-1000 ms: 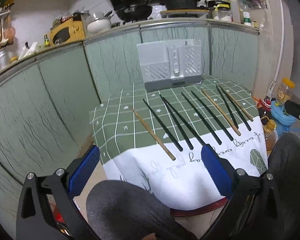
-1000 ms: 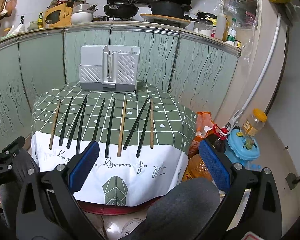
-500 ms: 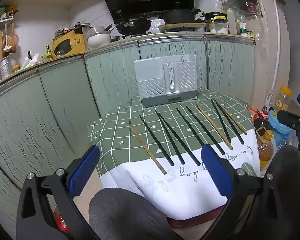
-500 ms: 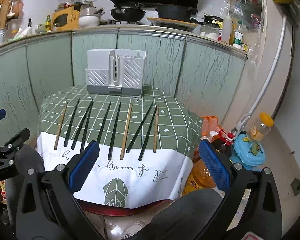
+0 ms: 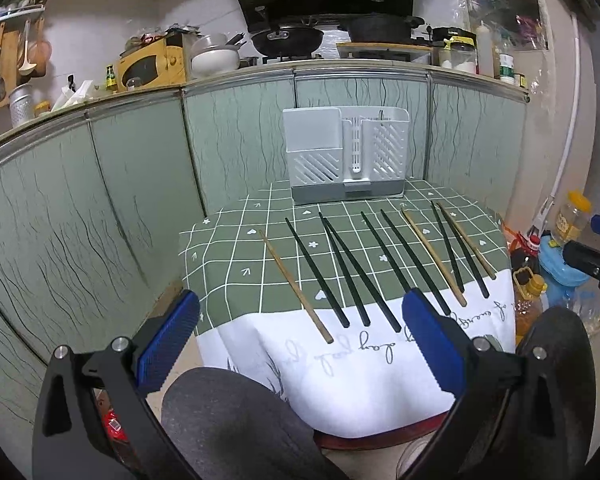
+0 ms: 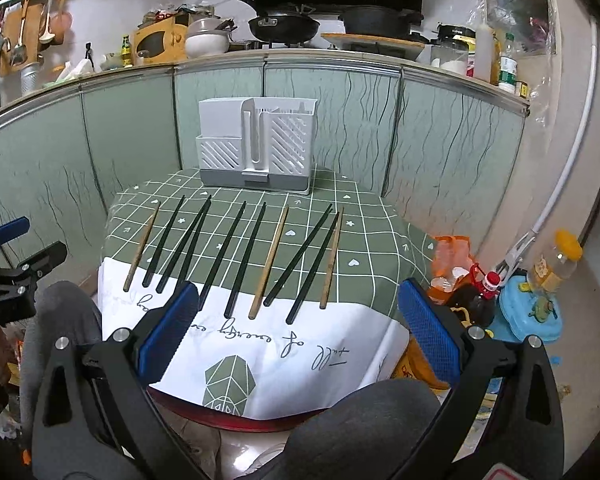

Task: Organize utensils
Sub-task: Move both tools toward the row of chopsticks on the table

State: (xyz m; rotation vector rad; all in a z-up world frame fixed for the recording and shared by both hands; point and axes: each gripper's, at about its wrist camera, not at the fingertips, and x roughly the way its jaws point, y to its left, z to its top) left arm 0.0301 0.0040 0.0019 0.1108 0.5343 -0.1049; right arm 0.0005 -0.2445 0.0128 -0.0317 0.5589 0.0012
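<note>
A: Showing the start of the task: 10 chopsticks lie in a row on the green checked tablecloth [image 5: 220, 264], 7 black and 3 wooden, tips pointing toward the white utensil holder [image 5: 346, 156] at the table's far edge. None is visibly in the holder.

B: And the claws?

A: The left gripper [image 5: 300, 344] and the right gripper [image 6: 296, 332] both hang wide apart and empty, short of the table's near edge and above the person's grey-clad knees [image 5: 236, 420]. Neither touches a chopstick.

B: So what is left?

A: By this view, everything: each stick remains to be lifted and dropped into a compartment. The leftmost wooden chopstick [image 5: 296, 286] lies nearest the left gripper; the rightmost wooden chopstick [image 6: 331, 258] touches a black one near the far tips.

B: Obstacles?

A: 2 black pairs cross or touch, so separating 1 stick may disturb its neighbour. Bottles [image 6: 482, 292] and a blue container [image 6: 528, 312] crowd the floor at the right, clear of the path. The holder stands upright and unobstructed.
</note>
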